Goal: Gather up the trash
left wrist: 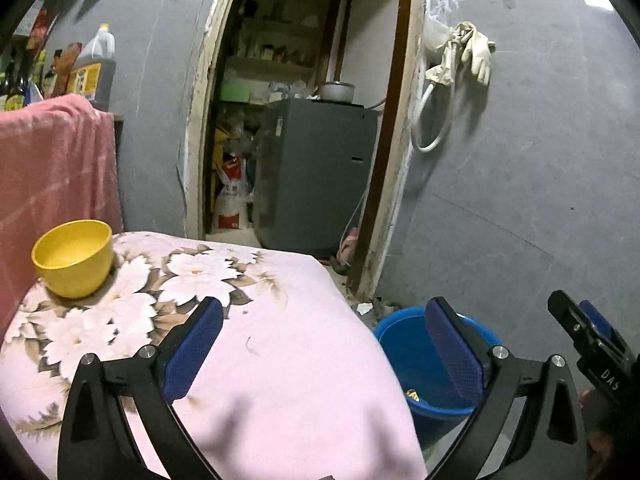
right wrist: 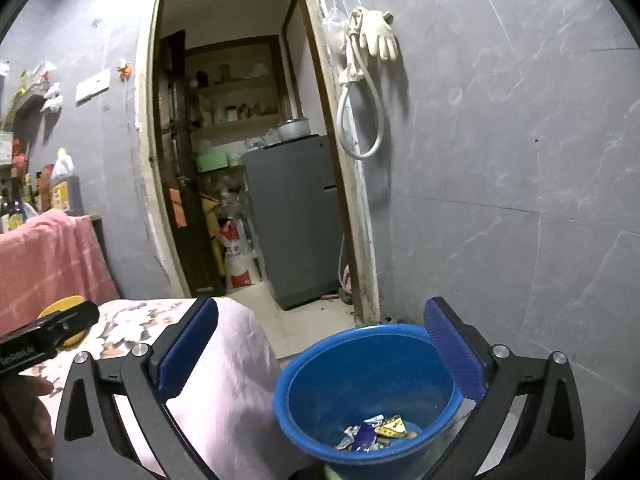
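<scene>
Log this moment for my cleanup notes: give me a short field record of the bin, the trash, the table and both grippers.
bin: blue bucket on the floor, beside the table's right edge
trash: crumpled wrappers at the bucket's bottom
table: pink floral cloth covers it; no trash seen on the visible part
bowl: yellow bowl on the cloth, far left
left gripper: open, nothing between the jaws, over the table
right gripper: open, nothing held, above the bucket

Left gripper [left wrist: 324, 344] and right gripper [right wrist: 320, 344] both gape empty
</scene>
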A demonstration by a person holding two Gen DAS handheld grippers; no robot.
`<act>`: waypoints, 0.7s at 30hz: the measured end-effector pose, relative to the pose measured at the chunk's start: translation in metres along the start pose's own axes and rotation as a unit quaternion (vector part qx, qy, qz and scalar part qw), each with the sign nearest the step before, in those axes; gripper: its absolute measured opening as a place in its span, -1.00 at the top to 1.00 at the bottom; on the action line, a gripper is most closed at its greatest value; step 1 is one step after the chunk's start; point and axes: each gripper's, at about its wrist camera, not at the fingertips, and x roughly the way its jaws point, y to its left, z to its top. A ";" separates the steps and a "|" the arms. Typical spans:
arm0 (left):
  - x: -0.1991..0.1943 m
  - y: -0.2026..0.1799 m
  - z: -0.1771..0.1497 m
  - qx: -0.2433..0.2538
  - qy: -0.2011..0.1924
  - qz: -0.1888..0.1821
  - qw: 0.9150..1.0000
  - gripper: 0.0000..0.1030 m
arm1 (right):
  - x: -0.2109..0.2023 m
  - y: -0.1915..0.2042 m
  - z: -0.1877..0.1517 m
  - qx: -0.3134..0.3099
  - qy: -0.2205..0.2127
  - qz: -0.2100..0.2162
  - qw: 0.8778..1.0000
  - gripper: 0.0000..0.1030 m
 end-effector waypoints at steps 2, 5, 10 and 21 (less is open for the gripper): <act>-0.011 0.000 -0.005 0.000 -0.008 0.002 1.000 -0.92 | -0.011 0.004 -0.003 -0.006 -0.003 0.003 1.000 -1.00; -0.030 0.002 -0.012 0.004 -0.022 0.003 1.000 -0.92 | -0.030 0.013 -0.006 -0.020 -0.017 0.007 1.000 -1.00; -0.057 0.001 -0.025 0.023 -0.038 0.015 0.999 -0.94 | -0.056 0.023 -0.011 -0.030 -0.030 0.011 0.999 -1.00; -0.101 0.012 -0.058 0.012 -0.031 0.031 0.999 -0.97 | -0.100 0.039 -0.032 -0.044 -0.032 0.027 0.998 -1.00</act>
